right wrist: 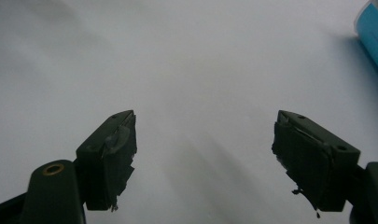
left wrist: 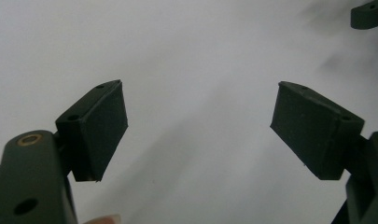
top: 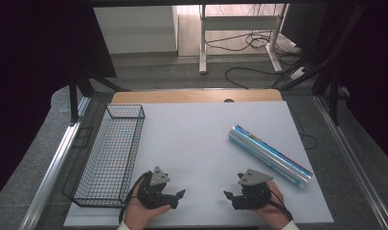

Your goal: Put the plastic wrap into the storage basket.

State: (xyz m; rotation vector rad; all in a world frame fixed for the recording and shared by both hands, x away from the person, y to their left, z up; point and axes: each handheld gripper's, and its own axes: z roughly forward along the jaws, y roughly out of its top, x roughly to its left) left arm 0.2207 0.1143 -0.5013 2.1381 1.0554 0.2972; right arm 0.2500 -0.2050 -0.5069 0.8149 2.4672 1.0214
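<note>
The right tongs hang with their two black jaws spread wide, nothing between them, above the white bench. Both pads look frayed (the rubber edges ragged). A blue roll lies beyond the right-hand jaw, well apart.

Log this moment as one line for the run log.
left gripper: open, empty | right gripper: open, empty | basket: table's left, empty | tube: table's right, untouched

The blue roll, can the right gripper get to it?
Probably yes. The right gripper is open and holds nothing, and the blue roll lies just beyond it on the white table, with nothing between them.
</note>
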